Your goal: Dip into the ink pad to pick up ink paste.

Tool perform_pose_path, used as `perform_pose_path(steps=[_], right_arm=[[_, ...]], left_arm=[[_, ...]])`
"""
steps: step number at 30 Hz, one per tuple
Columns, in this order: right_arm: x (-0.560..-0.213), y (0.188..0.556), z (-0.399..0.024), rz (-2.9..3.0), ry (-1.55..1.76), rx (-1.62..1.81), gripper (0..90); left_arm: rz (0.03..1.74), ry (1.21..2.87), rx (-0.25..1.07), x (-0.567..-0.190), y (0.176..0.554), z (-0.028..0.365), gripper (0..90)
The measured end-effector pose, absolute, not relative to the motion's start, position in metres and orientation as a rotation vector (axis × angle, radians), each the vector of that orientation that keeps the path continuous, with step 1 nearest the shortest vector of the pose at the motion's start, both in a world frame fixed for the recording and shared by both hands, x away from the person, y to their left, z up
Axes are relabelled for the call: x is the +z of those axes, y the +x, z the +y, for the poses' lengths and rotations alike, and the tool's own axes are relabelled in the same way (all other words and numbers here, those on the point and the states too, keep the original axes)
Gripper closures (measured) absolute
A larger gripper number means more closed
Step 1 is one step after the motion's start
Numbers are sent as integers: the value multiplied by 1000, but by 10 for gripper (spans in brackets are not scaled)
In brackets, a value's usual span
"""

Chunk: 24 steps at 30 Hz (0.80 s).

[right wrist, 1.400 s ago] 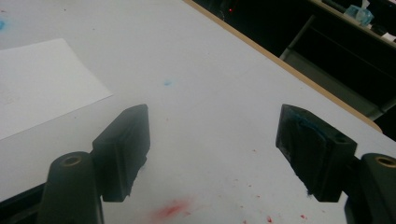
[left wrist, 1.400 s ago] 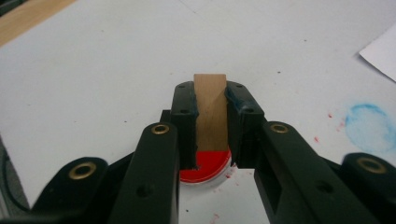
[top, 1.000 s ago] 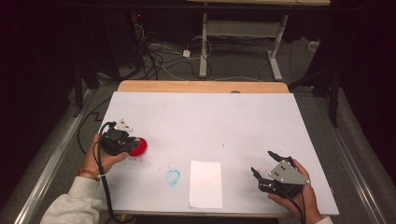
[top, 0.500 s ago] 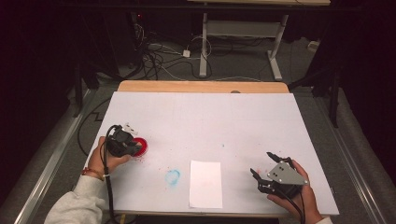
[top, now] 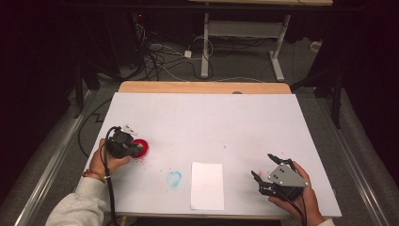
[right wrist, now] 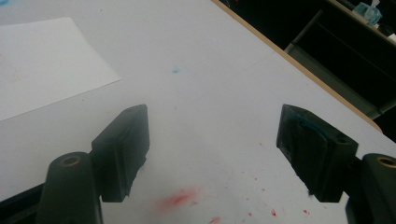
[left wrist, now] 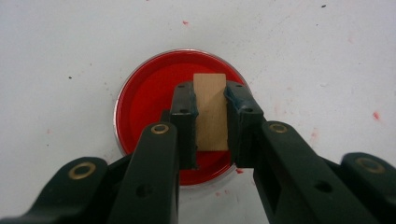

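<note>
A round red ink pad [left wrist: 154,107] lies on the white table sheet [top: 211,127] at the left; it also appears as the red ink pad [top: 141,148] in the high view. My left gripper [left wrist: 210,100] is shut on a small wooden block [left wrist: 210,112], held directly over the red pad. In the high view the left gripper [top: 134,149] sits at the pad's left edge. A white sheet of paper [top: 207,185] lies near the front edge, also visible as the paper [right wrist: 42,65]. My right gripper [top: 268,170] stands open with nothing between its fingers, right of the paper; the right gripper [right wrist: 212,149] hovers above red smears.
A blue ink smear [top: 173,178] marks the sheet just left of the paper. Red specks dot the surface around the pad. A wooden table edge [top: 202,87] runs along the back. Cables and desk legs stand on the floor beyond.
The left gripper with the block has shifted slightly toward the red pad. The right gripper has barely moved.
</note>
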State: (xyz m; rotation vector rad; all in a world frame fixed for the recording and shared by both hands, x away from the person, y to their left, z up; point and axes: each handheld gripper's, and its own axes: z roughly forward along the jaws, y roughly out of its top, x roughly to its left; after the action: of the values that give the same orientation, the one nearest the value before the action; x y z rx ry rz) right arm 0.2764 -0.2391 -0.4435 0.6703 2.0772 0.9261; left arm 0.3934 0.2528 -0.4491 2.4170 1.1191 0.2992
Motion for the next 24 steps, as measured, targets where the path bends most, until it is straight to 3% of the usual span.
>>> perform_pose_path(steps=[15,19,24], right_arm=[[-443,275,-240,2074,666,918,257],[-443,275,-240,2076,663,918,258],[-444,277,-240,2079,663,912,260]], left_arm=[[1123,2370,308,-452,390,257,735],[1107,2416,374,-448,387,250,736],[1103,2327,425,-425,382,254,735]])
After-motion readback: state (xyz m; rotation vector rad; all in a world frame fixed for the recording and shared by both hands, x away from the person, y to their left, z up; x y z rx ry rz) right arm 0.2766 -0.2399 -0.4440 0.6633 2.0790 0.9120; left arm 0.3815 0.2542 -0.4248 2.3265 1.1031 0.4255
